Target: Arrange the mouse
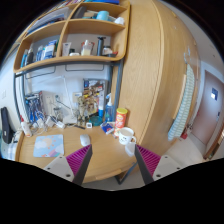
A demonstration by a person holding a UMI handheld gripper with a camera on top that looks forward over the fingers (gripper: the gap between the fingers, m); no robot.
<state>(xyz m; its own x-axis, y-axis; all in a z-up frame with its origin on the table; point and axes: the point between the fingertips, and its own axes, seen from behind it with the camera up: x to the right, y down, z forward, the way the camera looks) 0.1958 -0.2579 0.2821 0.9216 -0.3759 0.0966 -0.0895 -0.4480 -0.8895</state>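
Note:
My gripper is open and empty, held above the front edge of a wooden desk. Its two fingers with magenta pads stand wide apart, with only bare desk top between them. I cannot make out a mouse in this view. A pale blue flat mat or sheet lies on the desk to the left, beyond the left finger.
Two white mugs stand just ahead of the right finger, with an orange can behind them. Bottles and clutter line the back of the desk under wooden shelves. A tall wooden panel stands at the right.

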